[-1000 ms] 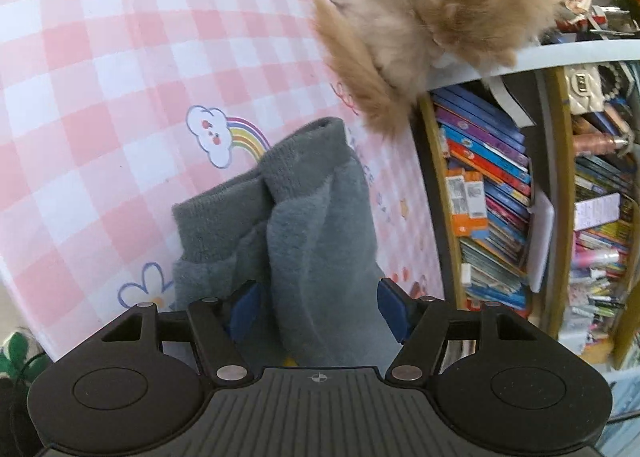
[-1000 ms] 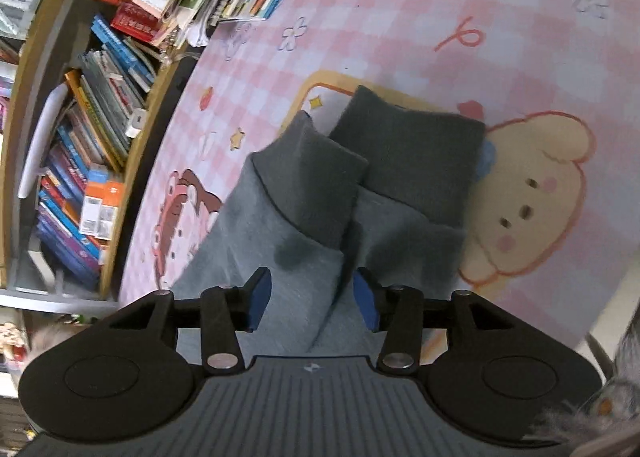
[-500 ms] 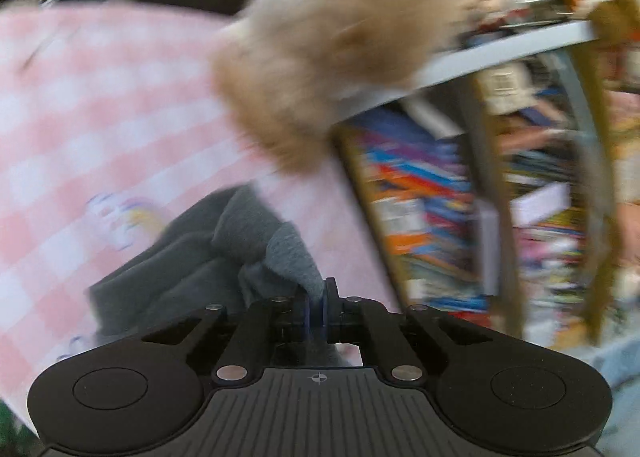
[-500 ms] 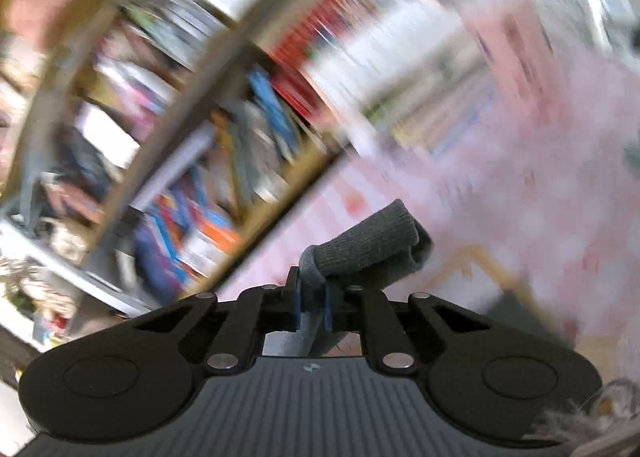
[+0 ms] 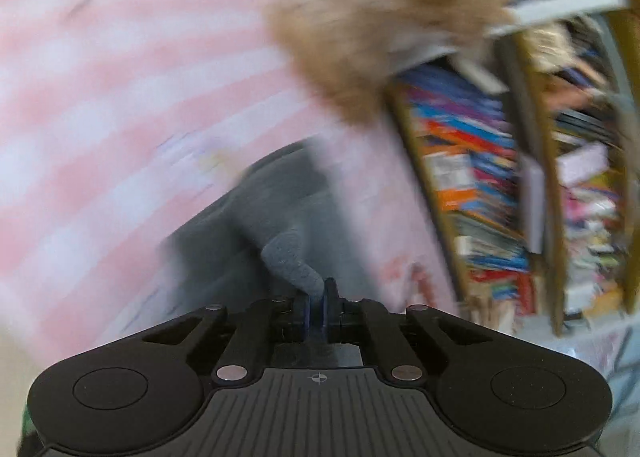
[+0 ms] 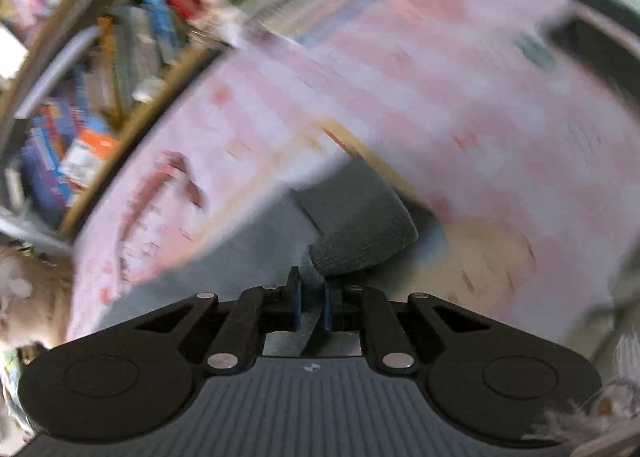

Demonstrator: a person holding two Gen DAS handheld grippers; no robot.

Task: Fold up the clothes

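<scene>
Left gripper (image 5: 316,303) jaws pinched shut on a fold of grey garment (image 5: 280,217) lying on a pink checked tabletop (image 5: 100,97). Only this view shows a fluffy tan animal (image 5: 380,17). Right gripper (image 6: 311,301) jaws clamp the garment's ribbed cuff (image 6: 360,233). Bookshelf (image 6: 80,97) spines blurred, writing unreadable.

Grey garment (image 5: 280,197); pink-white checked cloth (image 5: 120,77).

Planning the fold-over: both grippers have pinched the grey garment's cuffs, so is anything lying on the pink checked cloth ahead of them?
Nothing visible. The left gripper and right gripper hold the grey garment over bare pink checked cloth.
</scene>
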